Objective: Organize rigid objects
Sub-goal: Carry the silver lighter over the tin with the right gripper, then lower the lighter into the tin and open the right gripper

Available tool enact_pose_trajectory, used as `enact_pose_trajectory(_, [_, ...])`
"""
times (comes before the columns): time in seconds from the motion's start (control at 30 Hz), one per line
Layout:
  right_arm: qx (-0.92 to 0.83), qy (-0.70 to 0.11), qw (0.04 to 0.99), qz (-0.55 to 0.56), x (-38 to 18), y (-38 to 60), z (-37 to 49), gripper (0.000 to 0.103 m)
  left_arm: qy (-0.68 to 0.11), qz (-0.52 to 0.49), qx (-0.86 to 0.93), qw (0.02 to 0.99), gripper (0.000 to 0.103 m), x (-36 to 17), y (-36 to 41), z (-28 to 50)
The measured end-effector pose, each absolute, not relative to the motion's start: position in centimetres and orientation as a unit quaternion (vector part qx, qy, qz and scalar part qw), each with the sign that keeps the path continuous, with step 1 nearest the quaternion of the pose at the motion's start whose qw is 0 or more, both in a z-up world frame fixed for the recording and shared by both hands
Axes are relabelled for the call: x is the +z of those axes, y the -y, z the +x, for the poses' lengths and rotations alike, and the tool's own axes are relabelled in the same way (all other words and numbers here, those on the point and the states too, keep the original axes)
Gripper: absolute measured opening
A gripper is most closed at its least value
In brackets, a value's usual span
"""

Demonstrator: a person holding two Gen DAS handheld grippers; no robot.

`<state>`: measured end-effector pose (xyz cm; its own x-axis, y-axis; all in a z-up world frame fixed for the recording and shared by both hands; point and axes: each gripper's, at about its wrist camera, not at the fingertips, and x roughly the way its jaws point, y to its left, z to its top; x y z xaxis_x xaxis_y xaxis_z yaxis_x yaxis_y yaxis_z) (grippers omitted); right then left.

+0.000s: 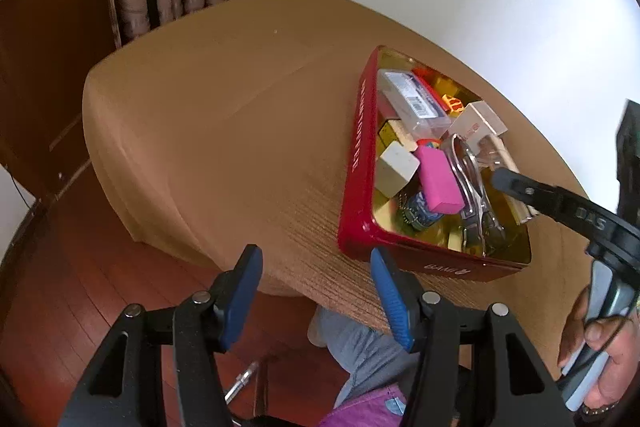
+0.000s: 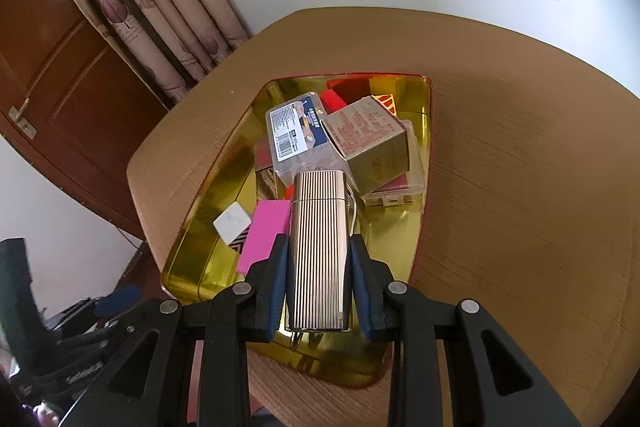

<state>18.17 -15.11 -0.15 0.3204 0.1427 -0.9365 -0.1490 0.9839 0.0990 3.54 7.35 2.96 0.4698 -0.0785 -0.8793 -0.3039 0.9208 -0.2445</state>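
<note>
A ribbed gold case point(image 2: 318, 251) is pinched by the right gripper point(image 2: 318, 279) above the red tin point(image 1: 356, 163). The left gripper point(image 1: 316, 297) is spread wide with nothing in it. A pink block point(image 2: 262, 239), a clear box point(image 2: 298, 135) and a carton point(image 2: 370, 139) are piled inside. The tin's writing is too blurred to be read.

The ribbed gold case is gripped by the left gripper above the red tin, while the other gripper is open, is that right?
Not quite: the right gripper grips the ribbed gold case above the red tin, as the right wrist view shows; the open one is the left gripper.
</note>
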Motion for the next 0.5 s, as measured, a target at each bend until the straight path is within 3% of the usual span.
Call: enact_pose_trajectory(0.5, [0.071,-0.559,0.826,-0.01,-0.8,14.8,18.7,0.029,-0.509,-0.169,0.071,0.841,0.058,3.0,-7.6,3.9])
